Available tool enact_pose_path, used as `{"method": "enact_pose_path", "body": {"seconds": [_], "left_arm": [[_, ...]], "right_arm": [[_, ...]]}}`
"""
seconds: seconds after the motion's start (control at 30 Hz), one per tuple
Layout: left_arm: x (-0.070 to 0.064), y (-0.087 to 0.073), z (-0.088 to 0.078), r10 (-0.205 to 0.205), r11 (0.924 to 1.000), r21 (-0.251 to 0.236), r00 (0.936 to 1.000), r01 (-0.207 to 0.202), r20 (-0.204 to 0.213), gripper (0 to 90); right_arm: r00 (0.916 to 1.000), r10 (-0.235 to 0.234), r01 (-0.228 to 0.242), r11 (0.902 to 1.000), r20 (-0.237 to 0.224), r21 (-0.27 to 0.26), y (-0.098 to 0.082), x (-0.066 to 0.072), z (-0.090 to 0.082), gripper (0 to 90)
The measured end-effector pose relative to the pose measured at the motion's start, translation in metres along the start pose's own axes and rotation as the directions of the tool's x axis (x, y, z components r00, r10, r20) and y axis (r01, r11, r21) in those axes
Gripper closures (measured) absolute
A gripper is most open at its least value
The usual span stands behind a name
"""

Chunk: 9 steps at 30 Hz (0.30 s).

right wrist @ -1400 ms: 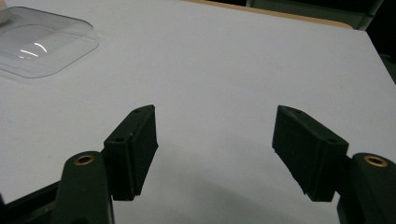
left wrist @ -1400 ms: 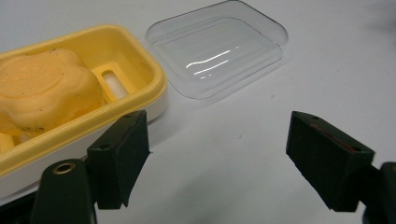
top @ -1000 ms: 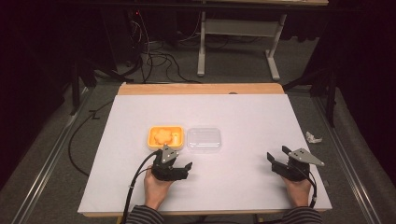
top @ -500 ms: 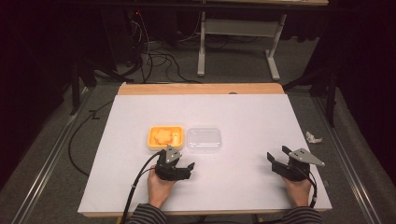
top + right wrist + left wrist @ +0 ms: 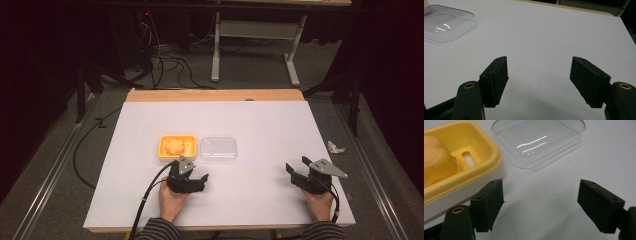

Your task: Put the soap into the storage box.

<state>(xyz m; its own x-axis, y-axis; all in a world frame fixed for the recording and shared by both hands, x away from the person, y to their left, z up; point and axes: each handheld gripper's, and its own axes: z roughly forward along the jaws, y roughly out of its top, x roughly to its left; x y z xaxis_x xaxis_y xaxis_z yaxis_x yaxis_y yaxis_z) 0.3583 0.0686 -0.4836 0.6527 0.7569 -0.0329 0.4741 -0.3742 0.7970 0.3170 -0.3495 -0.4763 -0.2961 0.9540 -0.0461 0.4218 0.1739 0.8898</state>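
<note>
High view: white table (image 5: 260,125), cabled floor (image 5: 170,65).

Crumpled white scrap (image 5: 336,147) beside table (image 5: 270,120)

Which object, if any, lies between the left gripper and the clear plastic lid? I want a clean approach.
Nothing visible does. The left gripper is open over bare white table, with the clear plastic lid just ahead. The yellow plastic container sits off to the side.

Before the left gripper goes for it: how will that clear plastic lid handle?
The clear thin plastic lid looks moulded and glossy, so it is probably light, flexible and slippery. It lies flat on the white table beside the yellow container, so a push would likely slide it.
</note>
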Motion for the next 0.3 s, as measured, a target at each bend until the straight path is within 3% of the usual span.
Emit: {"method": "enact_pose_path", "body": {"seconds": [0.3], "left_arm": [[-0.0024,-0.0007,-0.0006,0.023,0.9997,-0.006,0.9997,-0.023,-0.005,20.3]], "right_arm": [[1.0,-0.001,0.001,1.0,0.0,0.002,0.0,0.0001,0.0001,31.4]]}}
